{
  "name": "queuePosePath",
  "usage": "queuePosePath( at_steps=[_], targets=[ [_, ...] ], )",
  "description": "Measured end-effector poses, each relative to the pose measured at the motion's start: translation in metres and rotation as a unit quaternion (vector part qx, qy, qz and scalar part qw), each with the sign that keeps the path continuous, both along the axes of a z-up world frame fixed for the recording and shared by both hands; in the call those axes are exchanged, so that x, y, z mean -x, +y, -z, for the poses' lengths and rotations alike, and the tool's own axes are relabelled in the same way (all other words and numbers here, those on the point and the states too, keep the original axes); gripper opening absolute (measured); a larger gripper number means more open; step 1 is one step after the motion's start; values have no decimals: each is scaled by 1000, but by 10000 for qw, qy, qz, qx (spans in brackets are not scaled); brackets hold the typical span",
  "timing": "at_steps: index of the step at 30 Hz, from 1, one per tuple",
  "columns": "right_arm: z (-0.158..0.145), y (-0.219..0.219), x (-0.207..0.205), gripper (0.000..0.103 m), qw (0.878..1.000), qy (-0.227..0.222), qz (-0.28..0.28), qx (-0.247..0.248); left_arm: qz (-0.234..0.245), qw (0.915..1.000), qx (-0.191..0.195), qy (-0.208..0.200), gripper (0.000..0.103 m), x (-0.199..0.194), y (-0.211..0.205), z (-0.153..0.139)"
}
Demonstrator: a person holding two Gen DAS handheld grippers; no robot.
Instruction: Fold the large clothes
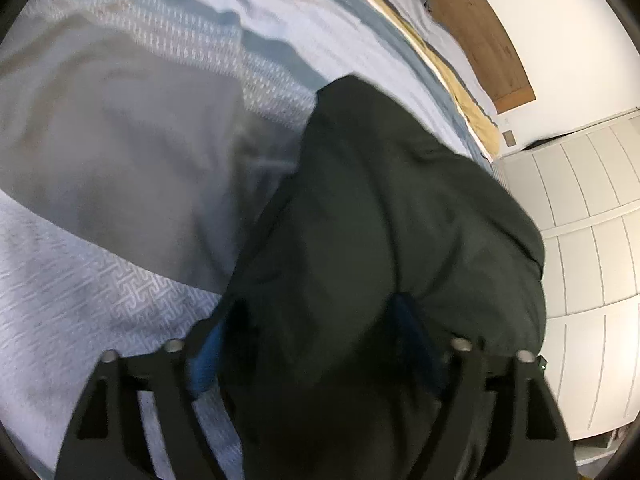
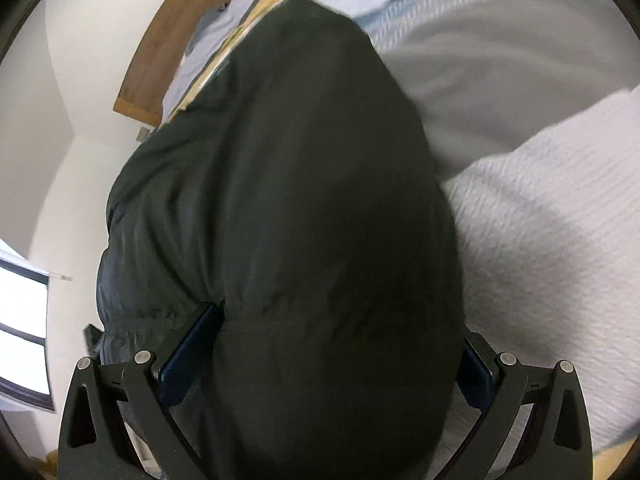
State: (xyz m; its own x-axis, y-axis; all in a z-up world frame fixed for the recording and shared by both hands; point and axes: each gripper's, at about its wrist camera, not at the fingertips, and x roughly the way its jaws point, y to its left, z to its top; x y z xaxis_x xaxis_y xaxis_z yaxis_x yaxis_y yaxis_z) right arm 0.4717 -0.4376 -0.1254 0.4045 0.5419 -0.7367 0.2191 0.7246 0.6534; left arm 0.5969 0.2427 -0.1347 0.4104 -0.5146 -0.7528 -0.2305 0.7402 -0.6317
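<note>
My left gripper (image 1: 316, 344) has a thick fold of the dark jacket (image 1: 380, 208) between its blue pads (image 1: 206, 354); the jaws stand wide and I cannot tell whether they press the cloth or merely straddle it. The right gripper (image 2: 324, 344) is clamped on the same jacket (image 2: 280, 184), both pads (image 2: 192, 344) pushed into the bulging fabric.

The jacket hangs bunched over the bed (image 1: 100, 304) and fills the middle of both views, hiding most of what lies ahead of me. Just beyond it on the patterned bedspread lies a grey garment (image 1: 120, 160), spread flat and blurred. Toward the bed's far edge I see rumpled pale blue sheets (image 1: 280, 12), a yellow strip of mattress (image 1: 476, 104) and the wooden headboard (image 1: 480, 28). White wardrobe doors (image 1: 592, 240) stand past the bed's corner in the left view; a bright window (image 2: 20, 320) shows at the left edge of the right view.
</note>
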Motion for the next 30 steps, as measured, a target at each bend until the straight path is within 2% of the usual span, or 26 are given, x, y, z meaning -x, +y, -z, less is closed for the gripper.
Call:
queuePosePath(
  at_steps=[3, 6, 9, 10, 13, 18, 20, 21, 22, 23, 24, 26, 29, 30],
  targets=[
    [16, 4, -9, 103, 9995, 62, -160, -257, 154, 9994, 301, 85, 94, -6, 1, 23],
    [29, 12, -13, 103, 9979, 81, -289, -583, 334, 9949, 938, 167, 96, -9, -3, 40],
    [33, 25, -22, 103, 9943, 4, -442, -974, 593, 9836, 1697, 124, 96, -15, -13, 45],
    [34, 29, -25, 103, 9928, -38, -510, -1081, 755, 9807, 1802, 113, 97, -18, -22, 48],
    [44, 34, -32, 103, 9915, -24, -603, -1150, 966, 9812, 1665, 168, 103, -23, -37, 58],
    [48, 48, -44, 103, 9924, -59, -693, -1010, 986, 9867, 1289, 50, 103, -24, -56, 54],
    [47, 55, -47, 103, 9923, -115, -737, -988, 877, 9899, 1111, -58, 95, -19, -64, 48],
    [45, 58, -48, 103, 9924, -139, -748, -965, 864, 9892, 1179, -122, 69, -16, -68, 44],
    [43, 62, -49, 101, 9924, -159, -757, -954, 835, 9882, 1275, -159, 51, -13, -73, 41],
    [41, 65, -50, 88, 9918, -188, -769, -1006, 835, 9886, 1237, -220, 46, -11, -80, 36],
    [38, 68, -51, 80, 9904, -234, -772, -1127, 863, 9893, 1151, -258, 39, -10, -87, 30],
    [29, 79, -54, 61, 9895, -320, -842, -1126, 812, 9901, 1112, -267, 34, -8, -97, 23],
    [11, 95, -59, 42, 9882, -483, -972, -1078, 787, 9902, 1102, -355, 29, -3, -103, 9],
    [5, 100, -60, 40, 9879, -532, -1001, -1062, 780, 9890, 1167, -467, 28, 0, -104, 1]
  ],
)
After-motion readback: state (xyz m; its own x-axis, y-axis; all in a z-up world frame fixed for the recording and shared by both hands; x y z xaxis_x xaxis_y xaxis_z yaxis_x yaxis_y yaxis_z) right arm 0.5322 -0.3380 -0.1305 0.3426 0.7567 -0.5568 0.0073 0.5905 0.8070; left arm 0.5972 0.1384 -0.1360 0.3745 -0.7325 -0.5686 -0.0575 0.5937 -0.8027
